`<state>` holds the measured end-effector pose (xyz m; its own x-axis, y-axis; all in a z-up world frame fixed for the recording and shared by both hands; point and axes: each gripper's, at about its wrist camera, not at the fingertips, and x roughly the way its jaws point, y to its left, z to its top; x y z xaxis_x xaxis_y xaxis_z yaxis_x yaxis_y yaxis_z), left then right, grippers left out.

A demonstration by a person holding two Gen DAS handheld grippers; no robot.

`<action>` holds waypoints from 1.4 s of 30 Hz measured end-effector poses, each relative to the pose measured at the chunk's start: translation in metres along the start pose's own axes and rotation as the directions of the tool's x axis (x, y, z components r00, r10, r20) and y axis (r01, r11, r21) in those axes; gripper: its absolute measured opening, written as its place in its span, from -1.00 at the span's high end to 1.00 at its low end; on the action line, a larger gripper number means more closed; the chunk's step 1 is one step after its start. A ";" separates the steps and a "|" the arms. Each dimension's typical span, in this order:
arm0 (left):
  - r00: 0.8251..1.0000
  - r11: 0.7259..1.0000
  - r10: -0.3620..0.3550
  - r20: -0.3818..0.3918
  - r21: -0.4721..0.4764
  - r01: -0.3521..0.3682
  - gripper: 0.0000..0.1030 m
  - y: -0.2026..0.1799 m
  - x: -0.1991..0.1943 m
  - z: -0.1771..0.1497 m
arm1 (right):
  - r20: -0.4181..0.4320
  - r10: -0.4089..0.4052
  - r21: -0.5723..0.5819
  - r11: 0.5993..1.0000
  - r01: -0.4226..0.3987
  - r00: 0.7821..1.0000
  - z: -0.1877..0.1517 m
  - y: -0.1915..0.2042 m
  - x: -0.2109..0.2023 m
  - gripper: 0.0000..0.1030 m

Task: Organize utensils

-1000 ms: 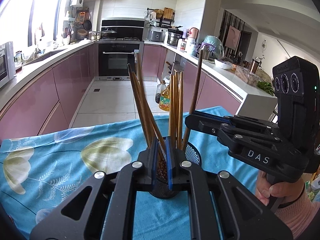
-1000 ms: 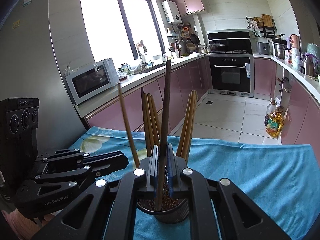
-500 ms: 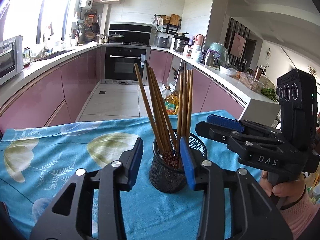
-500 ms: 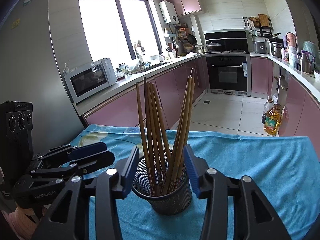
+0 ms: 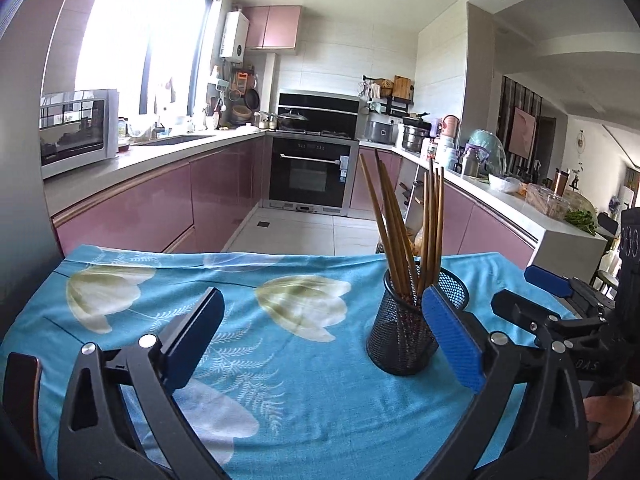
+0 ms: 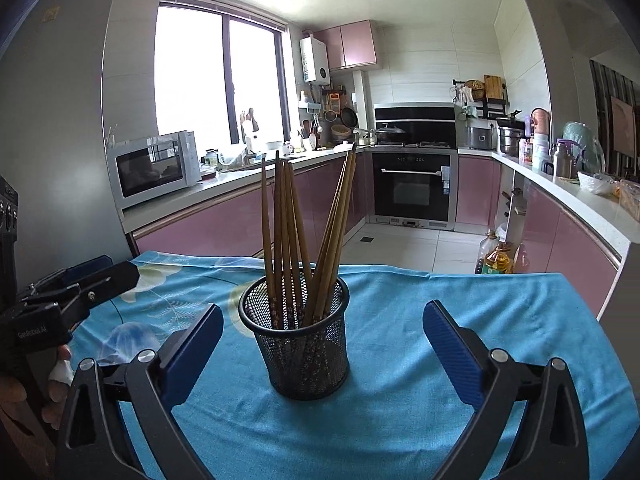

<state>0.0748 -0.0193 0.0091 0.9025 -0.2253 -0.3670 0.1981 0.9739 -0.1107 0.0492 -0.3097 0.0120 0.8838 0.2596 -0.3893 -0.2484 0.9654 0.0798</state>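
A black mesh cup (image 6: 298,344) stands upright on the blue flowered tablecloth (image 6: 440,320) and holds several brown wooden chopsticks (image 6: 288,240). It also shows in the left wrist view (image 5: 404,332), right of centre, with the chopsticks (image 5: 404,232) fanned out. My right gripper (image 6: 322,354) is open wide and empty, a little back from the cup. My left gripper (image 5: 324,340) is open wide and empty, to the left of the cup. The right gripper (image 5: 532,296) appears at the right edge of the left wrist view, and the left gripper (image 6: 92,280) at the left edge of the right wrist view.
The table's far edge (image 6: 360,270) drops to a tiled kitchen floor. Pink cabinets, a microwave (image 6: 154,166) and an oven (image 6: 414,192) stand behind. Oil bottles (image 6: 494,258) sit on the floor at the right.
Both grippers were shut on chopsticks over the cup one second ago. Both have opened, let the chopsticks drop into the cup, and pulled back from it.
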 end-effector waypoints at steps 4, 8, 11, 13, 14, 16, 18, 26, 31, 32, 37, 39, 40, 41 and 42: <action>0.999 0.999 0.038 0.036 0.020 -0.039 -0.89 -0.001 -0.016 -0.008 | 0.062 -0.041 -0.018 0.999 0.042 0.997 -0.009 0.005 -0.014 -0.88; 0.997 0.998 0.059 0.059 0.025 -0.061 -0.89 -0.001 -0.027 -0.016 | 0.102 -0.051 -0.026 0.998 0.053 0.993 -0.015 0.009 -0.025 -0.88; 0.993 0.997 0.079 0.088 0.019 -0.081 -0.89 0.001 -0.033 -0.019 | 0.140 -0.064 -0.027 0.997 0.068 0.988 -0.016 0.012 -0.033 -0.88; 0.990 0.994 0.095 0.102 0.035 -0.099 -0.89 -0.002 -0.035 -0.022 | 0.162 -0.068 -0.031 0.997 0.074 0.984 -0.018 0.014 -0.037 -0.88; 0.989 0.994 0.098 0.108 0.038 -0.102 -0.89 -0.003 -0.038 -0.024 | 0.170 -0.071 -0.035 0.996 0.078 0.983 -0.018 0.015 -0.039 -0.88; 0.988 0.994 0.100 0.119 0.038 -0.105 -0.89 -0.004 -0.042 -0.027 | 0.177 -0.072 -0.043 0.996 0.081 0.981 -0.019 0.018 -0.040 -0.88; 0.987 0.994 0.100 0.127 0.033 -0.105 -0.89 -0.005 -0.046 -0.029 | 0.177 -0.069 -0.048 0.996 0.079 0.982 -0.019 0.020 -0.040 -0.88; 0.982 0.993 0.110 0.154 0.018 -0.114 -0.89 -0.006 -0.056 -0.032 | 0.202 -0.067 -0.045 0.996 0.077 0.977 -0.019 0.022 -0.043 -0.88; 0.980 0.993 0.110 0.164 0.018 -0.114 -0.89 -0.006 -0.060 -0.030 | 0.202 -0.068 -0.041 0.996 0.078 0.977 -0.019 0.022 -0.044 -0.88; 0.980 0.993 0.110 0.166 0.019 -0.115 -0.89 -0.006 -0.060 -0.030 | 0.203 -0.067 -0.041 0.996 0.077 0.977 -0.019 0.022 -0.044 -0.88; 0.978 0.993 0.113 0.175 0.019 -0.118 -0.89 -0.007 -0.063 -0.030 | 0.208 -0.065 -0.044 0.996 0.076 0.976 -0.019 0.023 -0.045 -0.88; 0.977 0.993 0.116 0.179 0.018 -0.121 -0.89 -0.007 -0.065 -0.029 | 0.209 -0.067 -0.044 0.996 0.078 0.976 -0.019 0.024 -0.046 -0.88; 0.977 0.993 0.113 0.180 0.019 -0.119 -0.89 -0.007 -0.065 -0.029 | 0.209 -0.066 -0.044 0.996 0.077 0.976 -0.019 0.024 -0.046 -0.88; 0.977 0.993 0.112 0.180 0.019 -0.117 -0.89 -0.007 -0.065 -0.028 | 0.208 -0.066 -0.044 0.996 0.077 0.976 -0.019 0.024 -0.046 -0.88; 0.977 0.993 0.113 0.181 0.021 -0.118 -0.89 -0.008 -0.065 -0.029 | 0.208 -0.067 -0.043 0.996 0.077 0.976 -0.019 0.024 -0.046 -0.88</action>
<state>0.0032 -0.0131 0.0074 0.9733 -0.1056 -0.2036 0.0981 0.9941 -0.0467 -0.0052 -0.2987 0.0141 0.9616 0.1941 -0.1942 -0.1959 0.9806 0.0101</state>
